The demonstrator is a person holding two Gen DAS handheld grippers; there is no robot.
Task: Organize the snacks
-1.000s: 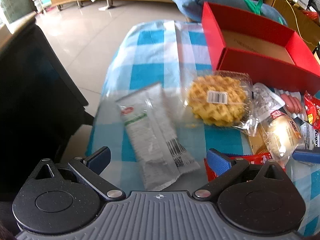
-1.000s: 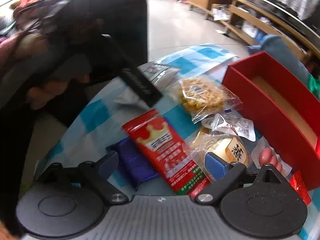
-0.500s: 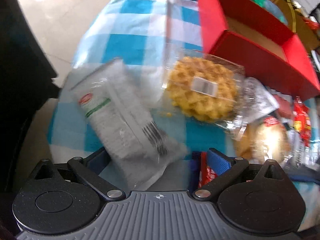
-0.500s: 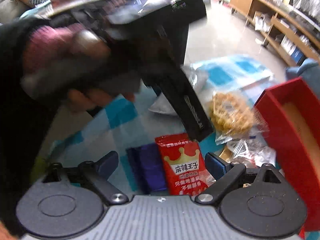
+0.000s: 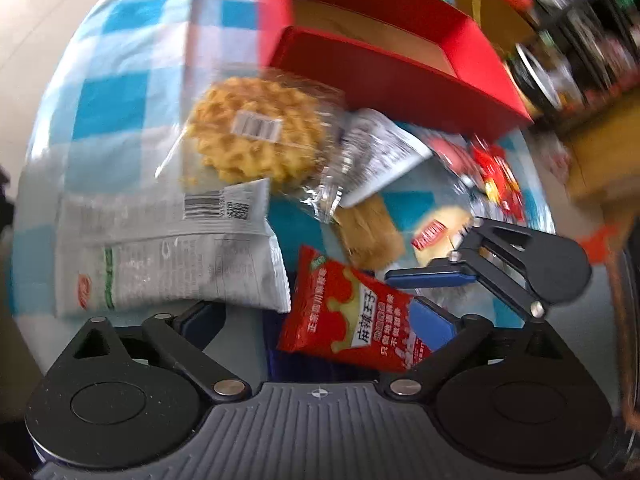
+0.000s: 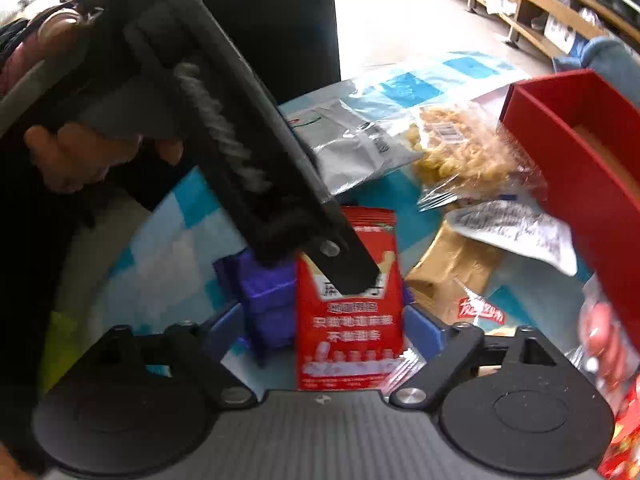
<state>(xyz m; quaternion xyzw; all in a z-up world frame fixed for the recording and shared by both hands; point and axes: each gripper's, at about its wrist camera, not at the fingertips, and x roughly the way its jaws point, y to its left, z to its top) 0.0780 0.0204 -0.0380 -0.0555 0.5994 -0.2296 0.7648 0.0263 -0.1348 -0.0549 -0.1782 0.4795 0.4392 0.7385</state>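
A red snack packet (image 5: pixel 352 312) with white lettering lies on the checked cloth, half over a dark blue packet (image 6: pixel 266 300). My left gripper (image 5: pixel 316 320) is open just above both. My right gripper (image 6: pixel 324 328) is open too, with the red packet (image 6: pixel 348 304) between its fingers. In the left wrist view the right gripper (image 5: pixel 436 296) reaches in from the right beside the red packet. In the right wrist view the left gripper (image 6: pixel 248 152) crosses above it. A red box (image 5: pixel 384 56) stands open at the back.
A silver-white packet (image 5: pixel 168 256), a wrapped waffle (image 5: pixel 256 132), a small white sachet (image 5: pixel 380 152), a brown wrapped bar (image 5: pixel 368 232) and a wrapped bun (image 5: pixel 440 232) lie between the grippers and the box. Red sweets (image 5: pixel 496 172) lie at the right. The table edge curves at the left.
My left gripper has swung right and down over the red packet, so the silver packet now lies at its left. My right gripper has closed in on the red packet.
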